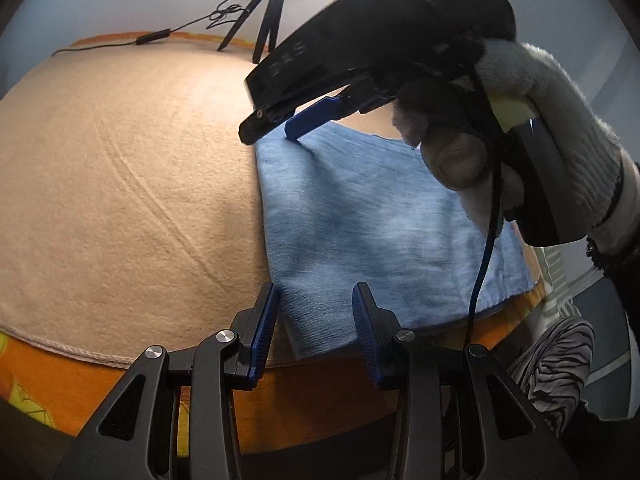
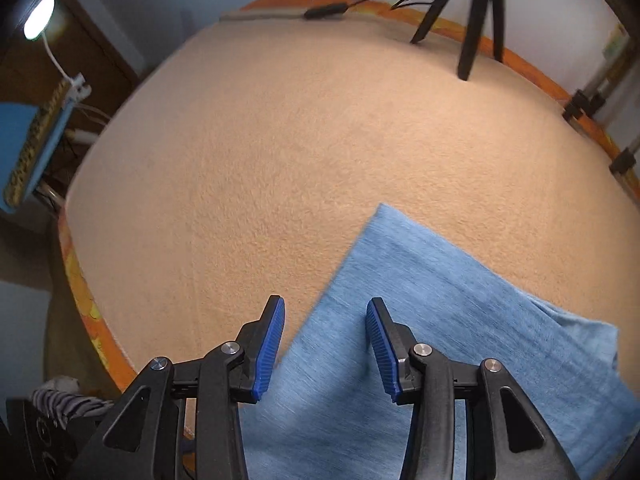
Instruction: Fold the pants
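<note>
The light blue denim pants [image 1: 372,220] lie folded flat on the beige blanket [image 1: 120,168]. My left gripper [image 1: 316,312] is open, its blue pads on either side of the near left corner of the pants, holding nothing. My right gripper [image 1: 280,120] shows in the left wrist view over the far left corner of the pants, held by a gloved hand; one blue fingertip [image 1: 294,130] touches the cloth. In the right wrist view the right gripper [image 2: 325,330] is open and empty, over the left edge of the pants [image 2: 440,320].
A black tripod [image 1: 268,12] and a cable [image 1: 160,34] stand at the far edge of the blanket; the tripod also shows in the right wrist view [image 2: 472,12]. An orange patterned cover [image 1: 60,380] lies under the blanket. A lamp [image 2: 38,16] glows at the left.
</note>
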`<state>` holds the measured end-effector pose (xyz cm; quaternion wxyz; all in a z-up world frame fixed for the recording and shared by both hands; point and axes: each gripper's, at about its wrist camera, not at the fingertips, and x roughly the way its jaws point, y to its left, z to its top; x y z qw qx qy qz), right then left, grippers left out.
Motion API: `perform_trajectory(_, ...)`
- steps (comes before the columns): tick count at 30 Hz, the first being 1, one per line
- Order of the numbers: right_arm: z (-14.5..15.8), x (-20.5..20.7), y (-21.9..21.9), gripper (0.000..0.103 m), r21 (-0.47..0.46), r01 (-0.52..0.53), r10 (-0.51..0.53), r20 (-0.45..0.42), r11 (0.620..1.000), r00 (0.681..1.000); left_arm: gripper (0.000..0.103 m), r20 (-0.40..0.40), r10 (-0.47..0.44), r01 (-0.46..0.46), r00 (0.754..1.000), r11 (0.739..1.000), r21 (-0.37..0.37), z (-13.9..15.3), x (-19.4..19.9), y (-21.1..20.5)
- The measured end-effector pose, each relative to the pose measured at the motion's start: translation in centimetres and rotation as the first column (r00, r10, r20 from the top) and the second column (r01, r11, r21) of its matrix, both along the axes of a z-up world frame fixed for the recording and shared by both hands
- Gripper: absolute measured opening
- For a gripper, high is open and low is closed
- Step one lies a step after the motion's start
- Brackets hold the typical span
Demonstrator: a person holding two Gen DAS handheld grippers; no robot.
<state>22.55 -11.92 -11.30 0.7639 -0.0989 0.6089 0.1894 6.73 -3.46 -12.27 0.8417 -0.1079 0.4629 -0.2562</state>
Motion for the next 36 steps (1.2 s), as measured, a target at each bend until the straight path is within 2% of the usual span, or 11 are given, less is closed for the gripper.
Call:
perform_trajectory(5, -1.3, 0.3, 2.1, 0.045, -0.138, -0.031, 0.028, -0.019, 0.99, 0.999, 0.037, -0.002, 0.021, -0.021, 1.0, 1.0, 0.0, -0.1, 0.0, 0.1)
perform_trajectory(9, -2.4, 0.2, 3.0, 0.044, -0.196, -0.044, 0.041, -0.017, 0.98, 0.999, 0.037, 0.021, 0.015, -0.016, 1.0, 1.0, 0.022, 0.2, -0.1, -0.4)
perform_trajectory(11, -2.3, -0.1, 3.0, 0.037, -0.204, -0.046, 0.049, 0.01, 0.978, 0.999, 0.037, 0.027, 0.017, -0.018, 0.999, 0.999, 0.029, 0.3, 0.0, -0.6)
perform_trajectory(13, -2.3, -0.2, 3.0, 0.02, -0.206, -0.034, 0.039, 0.021, 0.978, 0.999, 0.037, 0.028, 0.027, -0.028, 0.999, 0.999, 0.04, 0.2, 0.2, -0.8)
perform_trajectory(16, -1.6, 0.0, 1.5, 0.007, -0.119, -0.002, 0.003, 0.007, 0.993, 1.0, 0.044, 0.019, 0.043, -0.043, 0.999, 0.998, 0.04, 0.0, 0.7, -1.0)
perform_trajectory(24, 0.5, 0.0, -3.0, 0.002, 0.072, 0.073, -0.074, 0.012, 0.995, 0.997, 0.045, -0.023, 0.07, -0.07, 0.997, 0.997, 0.011, -0.9, 2.0, -1.5)
perform_trajectory(26, 1.2, 0.0, -4.1, 0.002, 0.108, 0.088, -0.09, 0.015, 0.99, 0.996, 0.045, -0.029, 0.071, -0.072, 0.997, 0.997, -0.012, -1.1, 2.1, -1.7)
perform_trajectory(28, 1.6, -0.1, -4.8, 0.001, 0.128, 0.094, -0.097, 0.017, 0.987, 0.995, 0.027, -0.019, 0.079, -0.08, 0.997, 0.997, -0.022, -1.0, 1.9, -2.0)
perform_trajectory(32, 2.5, -0.4, -5.6, 0.003, 0.14, 0.08, -0.085, 0.03, 0.987, 0.996, 0.017, 0.07, 0.06, -0.06, 0.996, 0.998, 0.0, 0.4, 0.7, -3.1)
perform_trajectory(33, 2.7, -0.4, -5.6, 0.008, 0.13, 0.066, -0.072, 0.042, 0.989, 0.997, 0.016, 0.084, 0.057, -0.057, 0.995, 0.998, 0.003, 0.6, 0.5, -3.3)
perform_trajectory(36, 3.2, 0.2, -6.3, 0.042, 0.12, 0.073, -0.08, 0.052, 0.99, 0.995, 0.015, 0.154, 0.041, -0.048, 0.987, 0.998, 0.041, 1.5, 0.0, -4.5)
